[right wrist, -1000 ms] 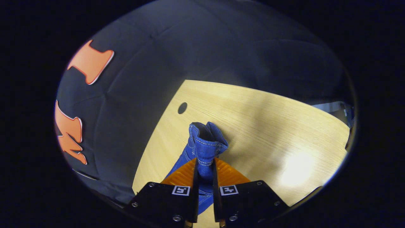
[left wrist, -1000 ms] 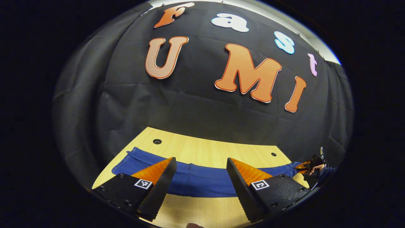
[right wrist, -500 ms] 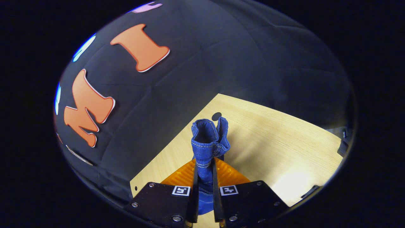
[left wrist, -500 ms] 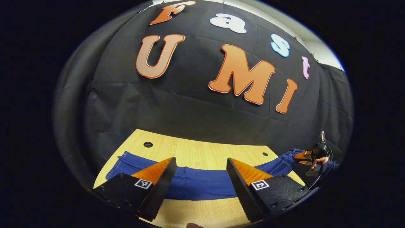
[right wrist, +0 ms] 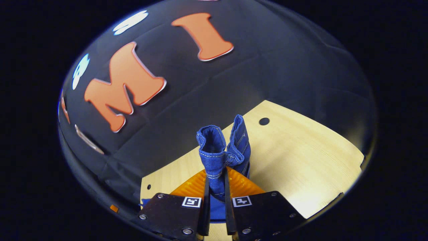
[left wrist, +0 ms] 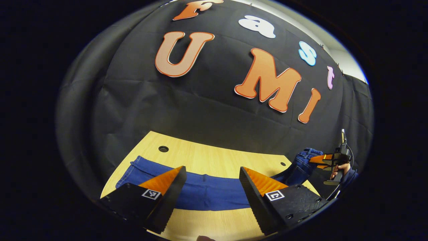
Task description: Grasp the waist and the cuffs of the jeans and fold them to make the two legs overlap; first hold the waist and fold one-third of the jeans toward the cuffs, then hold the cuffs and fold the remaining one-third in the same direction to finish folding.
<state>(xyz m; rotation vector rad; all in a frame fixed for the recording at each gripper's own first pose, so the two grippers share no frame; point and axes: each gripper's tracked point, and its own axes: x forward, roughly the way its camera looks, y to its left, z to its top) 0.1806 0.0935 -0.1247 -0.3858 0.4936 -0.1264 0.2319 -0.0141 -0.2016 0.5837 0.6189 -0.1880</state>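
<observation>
Looking along the left tongs (left wrist: 211, 187) in the left gripper view, I see them wide open and holding nothing, above the jeans (left wrist: 204, 192), which lie as a long blue band across the tabletop (left wrist: 207, 159). Far to the right, the right tongs (left wrist: 321, 160), held by a hand (left wrist: 337, 170), lift one end of the jeans off the wood.

In the right gripper view, the right tongs (right wrist: 216, 187) are closed on the cuffs (right wrist: 222, 149), which stand up bunched with pale stitching. I judge the legs already overlap, so this seems a fold with the cuffs. Next, the cuffs must travel toward the waist end and lie flat.
</observation>
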